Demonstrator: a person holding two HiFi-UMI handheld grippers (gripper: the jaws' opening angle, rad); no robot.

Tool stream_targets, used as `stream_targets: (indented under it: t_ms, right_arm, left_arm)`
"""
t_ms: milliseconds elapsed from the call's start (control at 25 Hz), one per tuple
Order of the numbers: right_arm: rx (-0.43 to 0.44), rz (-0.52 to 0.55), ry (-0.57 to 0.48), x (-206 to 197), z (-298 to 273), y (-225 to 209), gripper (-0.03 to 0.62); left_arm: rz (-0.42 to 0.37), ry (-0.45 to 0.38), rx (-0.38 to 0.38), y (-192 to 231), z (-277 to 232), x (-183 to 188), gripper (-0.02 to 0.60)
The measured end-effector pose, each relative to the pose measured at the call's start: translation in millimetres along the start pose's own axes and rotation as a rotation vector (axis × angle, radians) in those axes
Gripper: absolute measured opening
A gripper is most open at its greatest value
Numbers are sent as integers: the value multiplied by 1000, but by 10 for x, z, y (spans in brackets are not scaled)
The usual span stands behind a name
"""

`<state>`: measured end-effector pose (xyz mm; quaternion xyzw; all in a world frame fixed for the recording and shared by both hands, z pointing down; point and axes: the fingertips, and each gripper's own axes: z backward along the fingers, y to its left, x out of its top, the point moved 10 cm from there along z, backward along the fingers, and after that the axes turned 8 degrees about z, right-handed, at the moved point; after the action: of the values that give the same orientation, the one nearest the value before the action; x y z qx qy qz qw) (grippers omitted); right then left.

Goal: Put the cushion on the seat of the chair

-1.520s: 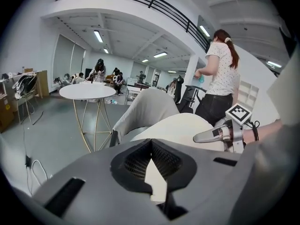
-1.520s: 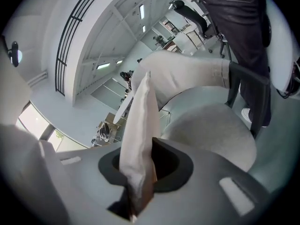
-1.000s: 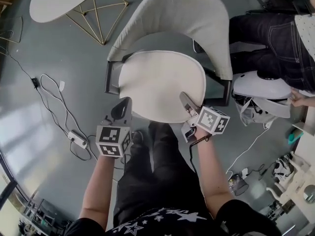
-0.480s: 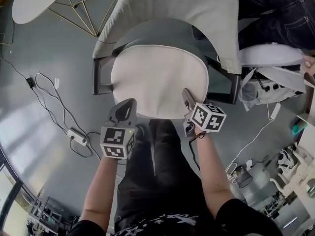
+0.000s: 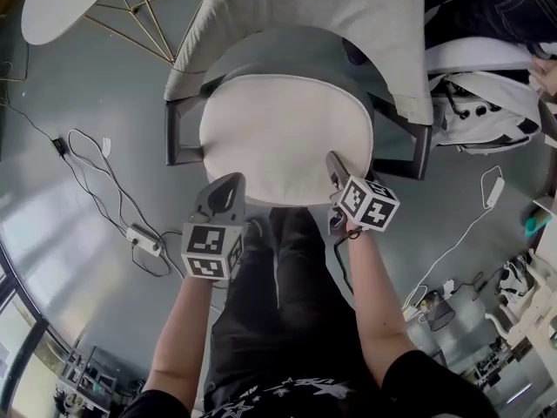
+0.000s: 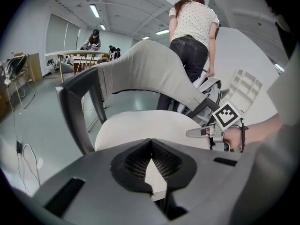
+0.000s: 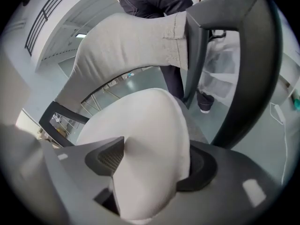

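The round off-white cushion (image 5: 283,138) lies on the seat of the grey chair (image 5: 305,11), between its black armrests. My left gripper (image 5: 228,197) is at the cushion's front left edge. In the left gripper view its jaws (image 6: 151,146) are shut on a thin wedge of the cushion (image 6: 150,125). My right gripper (image 5: 335,171) is at the front right edge. Its jaws (image 7: 157,146) are opening, and the thick rim of the cushion (image 7: 140,139) bulges between them.
A white oval table on a gold wire frame (image 5: 61,3) stands at the far left. Cables and a power strip (image 5: 139,238) lie on the grey floor to the left. A person in jeans (image 6: 192,41) stands behind the chair beside white equipment (image 5: 479,59).
Both grippers have sunk a little with the cushion's front edge, and the cushion has settled onto the seat. The right gripper tipped further down.
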<state>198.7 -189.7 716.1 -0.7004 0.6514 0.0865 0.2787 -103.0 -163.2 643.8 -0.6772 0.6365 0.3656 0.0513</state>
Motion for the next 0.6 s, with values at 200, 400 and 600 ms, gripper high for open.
stream_targets:
  t_ms: [200, 400, 600]
  right_arm:
    - [-75, -47, 18, -123, 123, -68, 357]
    - [-126, -25, -17, -100, 312, -32, 357]
    - [-132, 19, -87, 39, 633, 161, 356]
  left_arm:
    - [-12, 0, -4, -46, 118, -7, 9]
    - [-30, -31, -13, -56, 227, 85, 9]
    - [-50, -86, -31, -150, 469, 203, 9]
